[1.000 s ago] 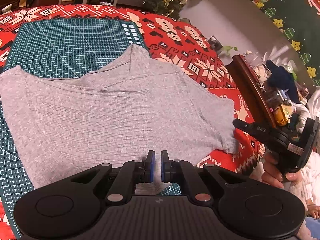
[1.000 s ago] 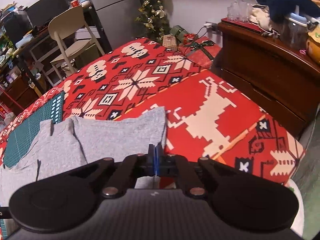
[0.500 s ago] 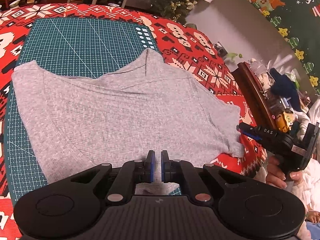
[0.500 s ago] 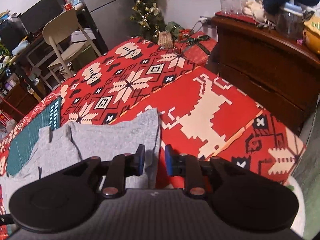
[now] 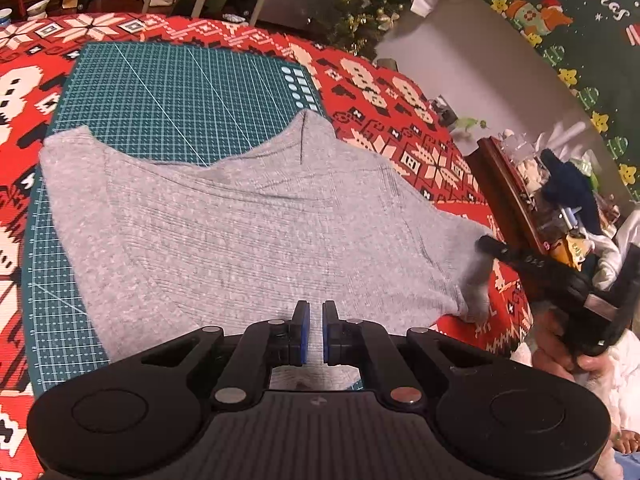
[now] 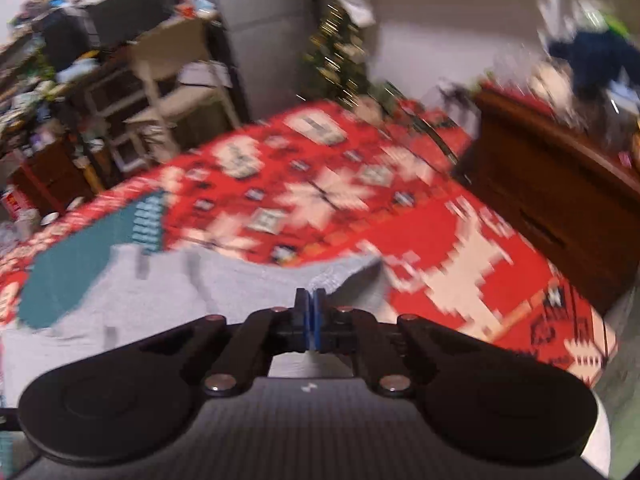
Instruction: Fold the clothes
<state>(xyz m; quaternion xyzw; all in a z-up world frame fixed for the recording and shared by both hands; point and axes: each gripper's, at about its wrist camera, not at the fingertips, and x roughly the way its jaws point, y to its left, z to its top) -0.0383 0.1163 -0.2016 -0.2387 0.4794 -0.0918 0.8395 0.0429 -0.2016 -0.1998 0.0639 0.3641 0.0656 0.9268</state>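
A grey ribbed shirt lies spread over the green cutting mat and the red patterned tablecloth. My left gripper is at the shirt's near hem, shut, with grey cloth between its blue pads. At the right, my right gripper is shut on the sleeve end, which hangs lifted off the cloth and blurred. In the right wrist view the right gripper has its pads together, and the grey shirt bunches around the tips. That view is motion-blurred.
A dark wooden cabinet with cluttered things on top stands just right of the table. A person's hand holds the right gripper's handle. Chairs and shelves stand beyond the far edge, beside a small decorated tree.
The right gripper opened over the sleeve end, then shut on it and rose, lifting the sleeve off the tablecloth. The left gripper stayed shut at the hem.
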